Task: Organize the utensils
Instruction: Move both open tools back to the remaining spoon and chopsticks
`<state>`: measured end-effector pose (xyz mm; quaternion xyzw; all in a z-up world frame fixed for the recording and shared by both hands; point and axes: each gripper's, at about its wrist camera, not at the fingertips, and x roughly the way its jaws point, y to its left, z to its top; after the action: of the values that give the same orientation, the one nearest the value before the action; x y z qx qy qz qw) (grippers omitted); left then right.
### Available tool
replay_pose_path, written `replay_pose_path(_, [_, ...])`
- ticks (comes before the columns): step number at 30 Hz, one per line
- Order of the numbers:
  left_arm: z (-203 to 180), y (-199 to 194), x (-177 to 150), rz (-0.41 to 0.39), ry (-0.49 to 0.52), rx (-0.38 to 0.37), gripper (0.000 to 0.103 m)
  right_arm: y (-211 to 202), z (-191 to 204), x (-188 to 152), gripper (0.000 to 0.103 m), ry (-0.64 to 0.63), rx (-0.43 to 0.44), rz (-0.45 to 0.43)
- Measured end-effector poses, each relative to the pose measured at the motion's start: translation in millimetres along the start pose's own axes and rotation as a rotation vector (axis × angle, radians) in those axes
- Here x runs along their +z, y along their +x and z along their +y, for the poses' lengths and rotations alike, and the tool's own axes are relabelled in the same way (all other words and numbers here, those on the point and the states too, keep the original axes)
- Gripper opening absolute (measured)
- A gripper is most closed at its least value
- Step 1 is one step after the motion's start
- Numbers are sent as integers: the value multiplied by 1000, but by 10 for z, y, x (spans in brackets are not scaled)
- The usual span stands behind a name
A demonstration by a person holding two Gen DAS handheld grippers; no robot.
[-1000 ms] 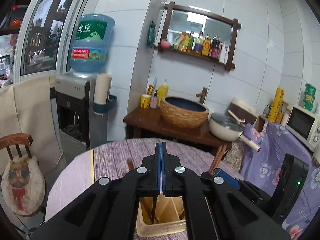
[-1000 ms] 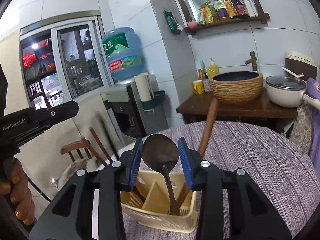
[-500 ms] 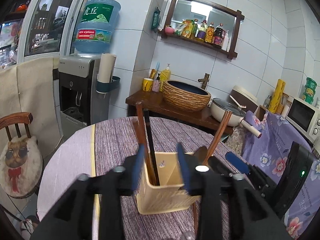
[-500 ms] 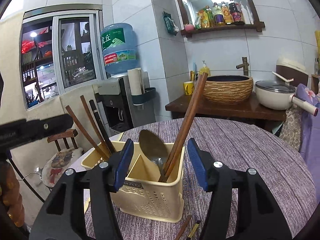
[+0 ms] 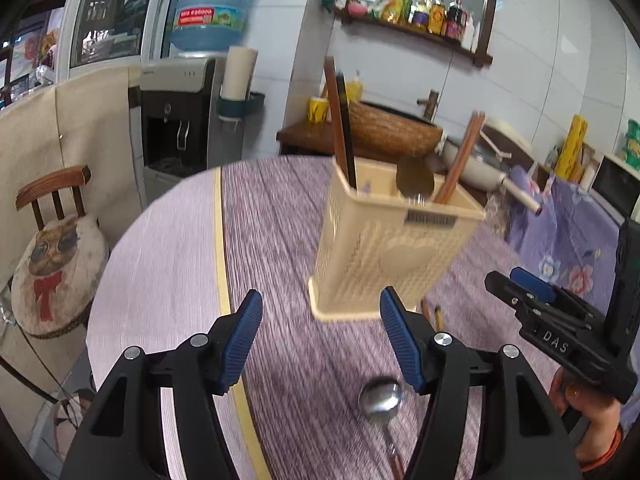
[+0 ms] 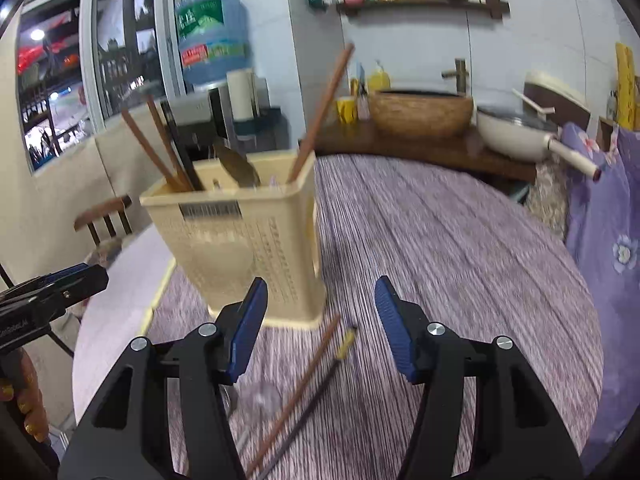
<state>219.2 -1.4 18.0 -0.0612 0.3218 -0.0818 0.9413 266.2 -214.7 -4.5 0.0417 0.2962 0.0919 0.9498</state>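
Both grippers, left (image 5: 320,336) and right (image 6: 320,324), half open and empty, left just widened. Cream utensil holder (image 5: 384,256) upright on surface (image 6: 460,248); spoon (image 5: 380,398) and chopsticks (image 6: 304,384) lying loose before it.

Round table (image 6: 460,240), purple striped cloth. Cream caddy (image 6: 256,240) stands at 11 o'clock in right view. Two chopsticks (image 6: 304,380) at 6. Spoon (image 5: 380,400) at 6, left view.
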Motion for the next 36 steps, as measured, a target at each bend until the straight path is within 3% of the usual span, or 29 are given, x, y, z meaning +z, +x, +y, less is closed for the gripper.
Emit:
replay_pose_path(7, [-106,193,-451,122,27,-7,61,165,-73,-442,57,34,-47,132])
replay_pose_path(13, [-148,278,-642,163,39,9,61,370,-80,-677,47,73,-52,231])
replay_pose_path(23, [-304,407,-777,207,86,23,59,615,-9,-628,33,98,-85,286])
replay_pose_path(36, [-455,489,-873,231,131,38,59,737,86,-611,24,72,-145,273])
